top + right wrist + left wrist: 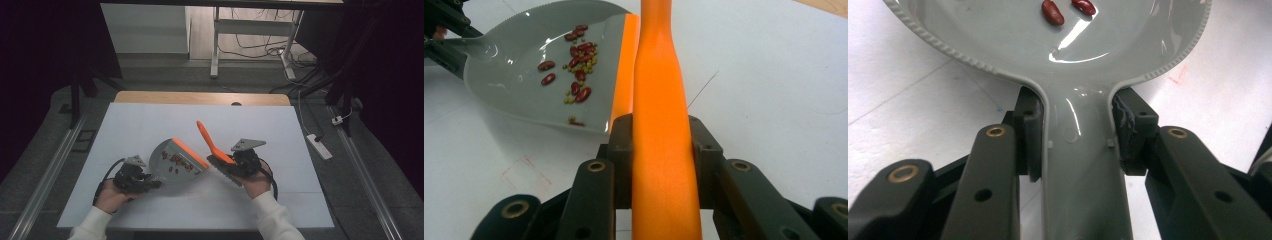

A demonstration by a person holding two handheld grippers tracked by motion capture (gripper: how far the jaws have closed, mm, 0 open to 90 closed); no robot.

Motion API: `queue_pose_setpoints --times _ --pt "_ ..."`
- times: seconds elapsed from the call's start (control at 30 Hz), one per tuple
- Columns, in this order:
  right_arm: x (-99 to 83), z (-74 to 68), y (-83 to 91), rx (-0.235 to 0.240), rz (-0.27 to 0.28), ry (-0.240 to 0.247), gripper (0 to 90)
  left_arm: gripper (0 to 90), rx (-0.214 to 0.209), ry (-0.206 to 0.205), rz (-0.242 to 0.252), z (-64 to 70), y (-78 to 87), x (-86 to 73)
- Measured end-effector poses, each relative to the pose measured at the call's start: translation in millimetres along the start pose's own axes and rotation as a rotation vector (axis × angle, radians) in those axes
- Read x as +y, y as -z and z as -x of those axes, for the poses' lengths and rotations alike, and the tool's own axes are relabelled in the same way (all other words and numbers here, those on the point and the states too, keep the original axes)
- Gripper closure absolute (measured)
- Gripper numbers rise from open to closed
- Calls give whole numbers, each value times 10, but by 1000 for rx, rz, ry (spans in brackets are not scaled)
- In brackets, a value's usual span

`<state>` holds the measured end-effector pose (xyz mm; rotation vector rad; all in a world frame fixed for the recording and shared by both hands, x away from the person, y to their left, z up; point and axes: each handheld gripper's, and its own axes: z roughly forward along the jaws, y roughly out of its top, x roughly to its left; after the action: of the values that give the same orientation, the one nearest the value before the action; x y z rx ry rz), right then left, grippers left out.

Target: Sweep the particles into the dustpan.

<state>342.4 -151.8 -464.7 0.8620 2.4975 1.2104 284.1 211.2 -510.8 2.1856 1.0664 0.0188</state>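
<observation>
Table (pixel 150 125), white-topped with a wooden far edge, carries the work; a grey plastic dustpan with an orange front lip (pixel 172 172) sits near its middle, its mouth toward the person's right and its handle toward the left; in the left gripper view the left tongs (pixel 1075 137) are clenched on the dustpan's (pixel 1048 45) narrow grey handle, one jaw pressed to each side; the left hand (pixel 112 195) grips them from below; an orange plastic brush with a long handle (pixel 207 140) stands just right of the dustpan's lip, its handle tilted up and away, its dark bristles low on the table; the right tongs (pixel 659 150) are clamped around that orange handle (pixel 659 100); scattered red kidney beans (pixel 579 65) and small yellow-green beans (pixel 589 57) lie inside the pan.
</observation>
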Motion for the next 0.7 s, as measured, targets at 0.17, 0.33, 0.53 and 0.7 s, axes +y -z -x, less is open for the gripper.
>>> queue_pose_setpoints --times 0.17,0.33,0.53,0.7 --pt "-6 20 40 -3 7 -4 699 616 11 21 14 -19 23 -6" --pt "-14 39 83 -7 11 -9 700 616 18 33 27 -28 42 -12" --pt "-33 64 126 -7 18 -19 700 616 30 43 39 -44 70 -23" --pt "-44 72 177 -11 24 -21 700 616 37 52 50 -47 86 -31"
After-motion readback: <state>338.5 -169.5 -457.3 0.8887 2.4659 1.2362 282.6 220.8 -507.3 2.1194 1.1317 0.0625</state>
